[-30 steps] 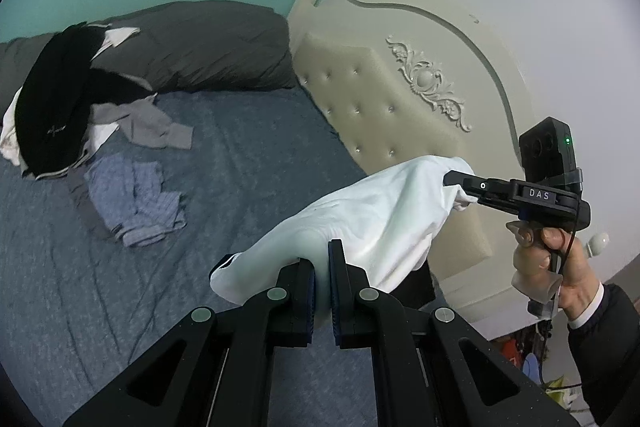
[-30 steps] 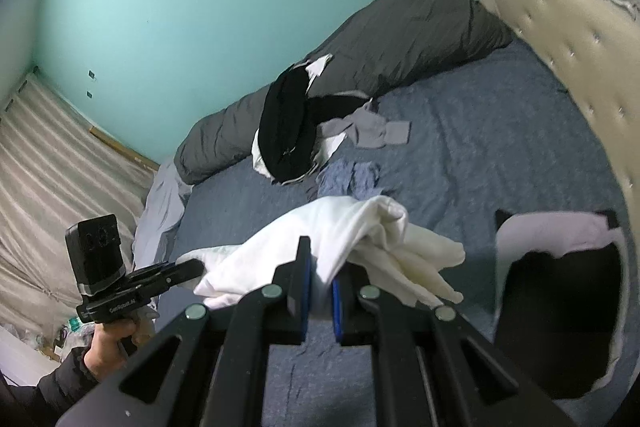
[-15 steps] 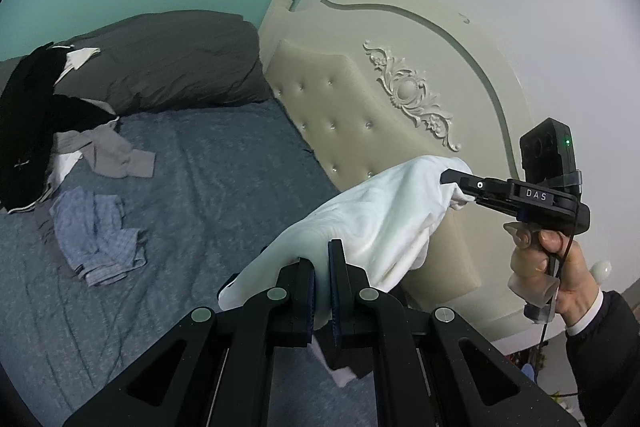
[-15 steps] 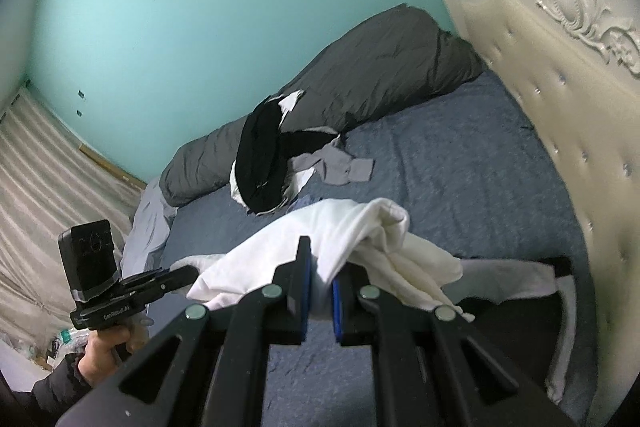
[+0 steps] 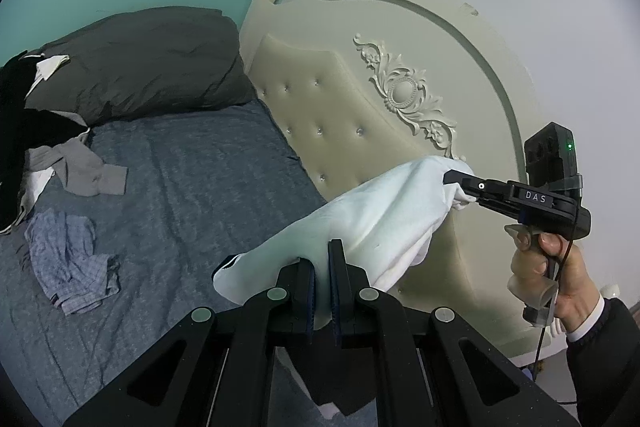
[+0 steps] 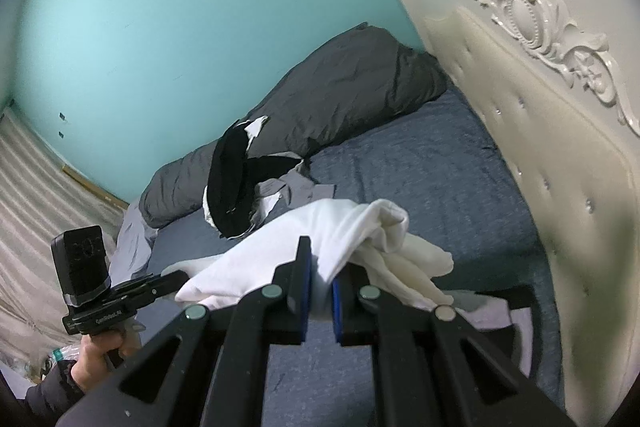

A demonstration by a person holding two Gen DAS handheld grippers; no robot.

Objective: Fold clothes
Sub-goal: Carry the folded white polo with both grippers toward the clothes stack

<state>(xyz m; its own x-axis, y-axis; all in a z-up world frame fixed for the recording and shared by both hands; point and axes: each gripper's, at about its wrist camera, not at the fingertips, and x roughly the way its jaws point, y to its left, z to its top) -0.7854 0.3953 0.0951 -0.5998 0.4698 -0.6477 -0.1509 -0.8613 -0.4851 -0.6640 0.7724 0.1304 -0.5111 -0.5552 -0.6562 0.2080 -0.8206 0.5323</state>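
Observation:
A white garment (image 5: 380, 219) hangs stretched in the air between both grippers, above the blue-grey bed (image 5: 192, 179). My left gripper (image 5: 322, 261) is shut on one edge of it, at the bottom middle of the left wrist view. The right gripper (image 5: 460, 185), held by a hand, is shut on the opposite end in front of the headboard. In the right wrist view the right gripper (image 6: 318, 259) pinches the white garment (image 6: 320, 227), whose loose folds bunch and droop to the right. The left gripper (image 6: 176, 277) grips its far left end.
On the bed lie a black garment (image 6: 232, 183), a grey one (image 5: 88, 171) and a blue checked one (image 5: 68, 259). A dark grey duvet (image 5: 140, 67) lies along the teal wall. A cream tufted headboard (image 5: 340, 115) stands close on the right. A black-and-pale garment (image 6: 504, 311) lies below.
Both grippers have risen and swung toward the headboard with the white garment still held between them. The clothes pile has slid to the left of the left wrist view.

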